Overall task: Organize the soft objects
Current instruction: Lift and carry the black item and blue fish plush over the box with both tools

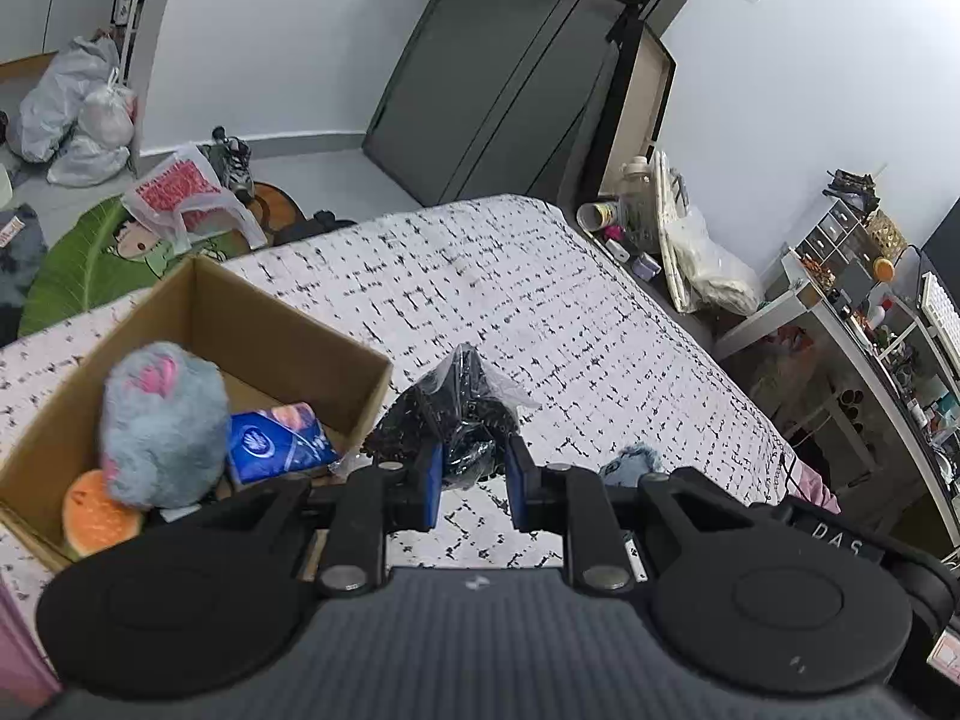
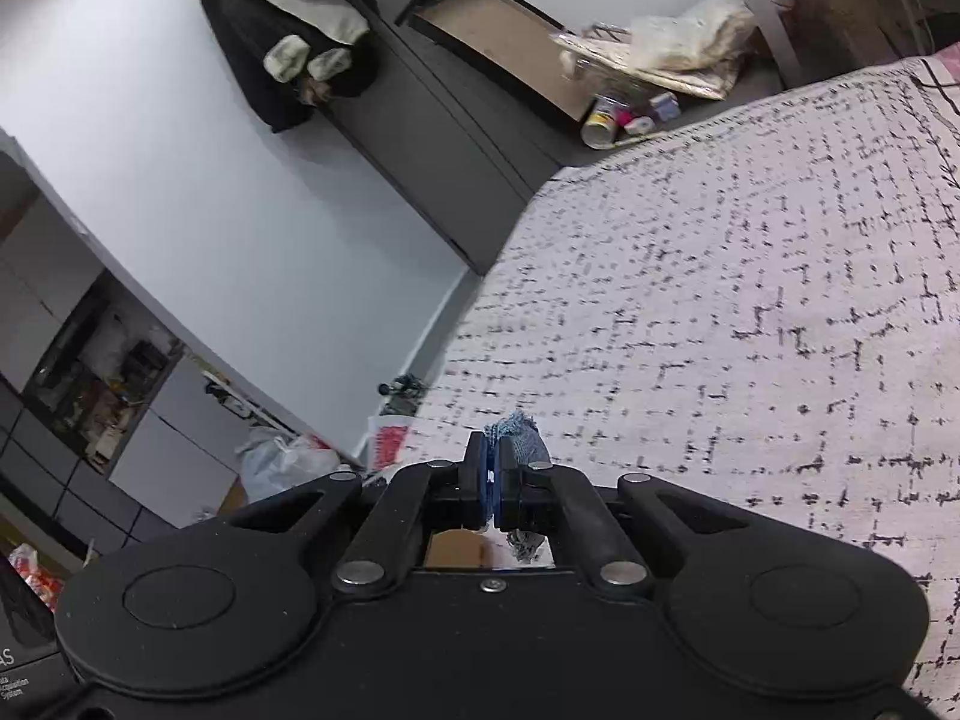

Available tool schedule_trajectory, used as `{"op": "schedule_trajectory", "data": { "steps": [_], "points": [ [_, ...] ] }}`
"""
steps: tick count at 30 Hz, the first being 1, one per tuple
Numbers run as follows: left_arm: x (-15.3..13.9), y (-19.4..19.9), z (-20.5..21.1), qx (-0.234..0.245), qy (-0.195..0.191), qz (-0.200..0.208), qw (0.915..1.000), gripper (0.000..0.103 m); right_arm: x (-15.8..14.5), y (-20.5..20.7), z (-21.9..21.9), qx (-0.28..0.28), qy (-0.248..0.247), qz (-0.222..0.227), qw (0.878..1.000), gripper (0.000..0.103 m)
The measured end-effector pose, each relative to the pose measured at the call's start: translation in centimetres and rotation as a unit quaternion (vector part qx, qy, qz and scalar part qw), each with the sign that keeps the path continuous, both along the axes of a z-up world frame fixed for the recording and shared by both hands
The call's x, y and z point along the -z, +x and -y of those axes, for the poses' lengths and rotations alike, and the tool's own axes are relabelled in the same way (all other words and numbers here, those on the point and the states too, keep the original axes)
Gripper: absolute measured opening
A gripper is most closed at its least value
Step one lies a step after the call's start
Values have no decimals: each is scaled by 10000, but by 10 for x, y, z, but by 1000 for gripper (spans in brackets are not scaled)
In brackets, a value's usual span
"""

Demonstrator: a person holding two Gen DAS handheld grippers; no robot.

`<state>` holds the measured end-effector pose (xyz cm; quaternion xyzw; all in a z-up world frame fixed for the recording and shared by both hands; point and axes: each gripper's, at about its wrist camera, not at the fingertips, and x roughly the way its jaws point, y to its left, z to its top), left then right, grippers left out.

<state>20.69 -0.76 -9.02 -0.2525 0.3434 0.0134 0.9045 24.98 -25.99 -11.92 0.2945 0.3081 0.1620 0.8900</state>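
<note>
1. The bed (image 1: 540,312) fills the middle of both views, covered in a pale spread with a broken black grid pattern; everything handled sits on or above it.
2. A cardboard box (image 1: 288,330) stands open on the bed's left side in the left wrist view.
3. Inside the box a fluffy grey-blue plush (image 1: 162,426) with a pink patch leans against the near-left wall.
4. Beside the plush, toward the box's right wall, lies a blue tissue pack (image 1: 279,438).
5. An orange-and-green plush slice (image 1: 96,516) rests in the box's near corner, just under the grey-blue plush.
6. A black item wrapped in clear plastic (image 1: 462,414) is just outside the box's right wall, above the bed.
7. The left gripper (image 1: 474,480) has its blue-padded fingers (image 1: 433,480) set apart by a moderate gap, pressed on either side of the wrapped item's lower end and holding it.
8. The right gripper (image 2: 493,480) has its fingers nearly closed, pinching a small blue-grey fuzzy toy (image 2: 522,438) whose frayed tuft sticks out past the tips, above the spread.
9. That toy also shows in the left wrist view as a blue-grey lump (image 1: 633,462) just right of the left gripper.
</note>
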Motion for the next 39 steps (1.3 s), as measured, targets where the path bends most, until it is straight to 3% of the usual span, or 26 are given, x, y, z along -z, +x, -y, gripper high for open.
{"op": "schedule_trajectory", "data": {
  "steps": [19,39],
  "points": [
    [-25,-18,-38,-412,195,73,9989,21,-15,-5,-22,-478,124,300,9983,2],
    [1,-22,-93,-837,74,-336,9959,21,-13,-7,-71,-1297,187,394,9906,2]
  ]
}}
